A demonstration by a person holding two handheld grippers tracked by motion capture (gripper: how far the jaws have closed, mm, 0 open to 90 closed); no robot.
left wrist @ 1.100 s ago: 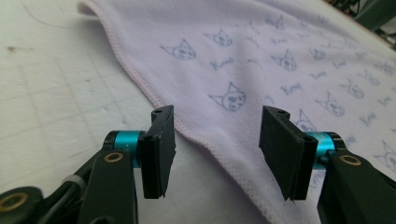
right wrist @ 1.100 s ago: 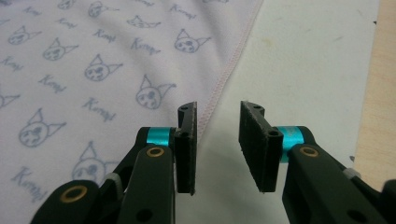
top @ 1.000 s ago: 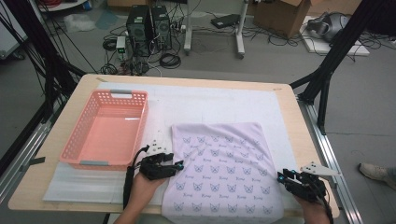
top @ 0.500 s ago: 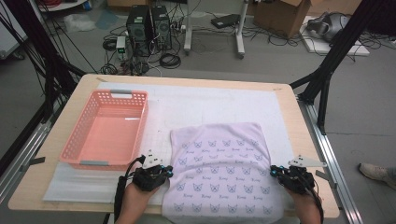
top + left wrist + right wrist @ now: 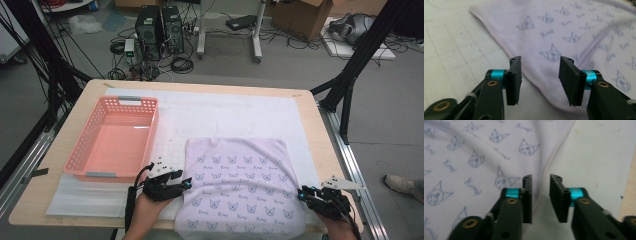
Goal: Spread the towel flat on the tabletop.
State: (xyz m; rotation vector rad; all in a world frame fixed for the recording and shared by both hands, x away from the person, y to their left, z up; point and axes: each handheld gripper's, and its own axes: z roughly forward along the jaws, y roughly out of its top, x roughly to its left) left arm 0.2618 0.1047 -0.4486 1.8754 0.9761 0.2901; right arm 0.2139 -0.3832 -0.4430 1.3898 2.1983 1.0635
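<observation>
The lilac cat-print cloth [image 5: 240, 187] lies flat on the table's near half between both grippers: left gripper [image 5: 182, 184] half-open at its left hem, right gripper [image 5: 303, 192] narrowly open straddling its right hem, both having just reopened.

The pale lilac cloth [image 5: 574, 30] carries a repeated print: small cat-like faces with pointed ears, and between them a short word in slanted script. In the left gripper view the word [image 5: 547, 32] appears to begin with a K, but the letters after it are too blurred to make out. In the right gripper view the same script word [image 5: 523, 127] shows again between the faces, equally unclear. From the high view the print on the cloth [image 5: 235, 170] is too small to read
</observation>
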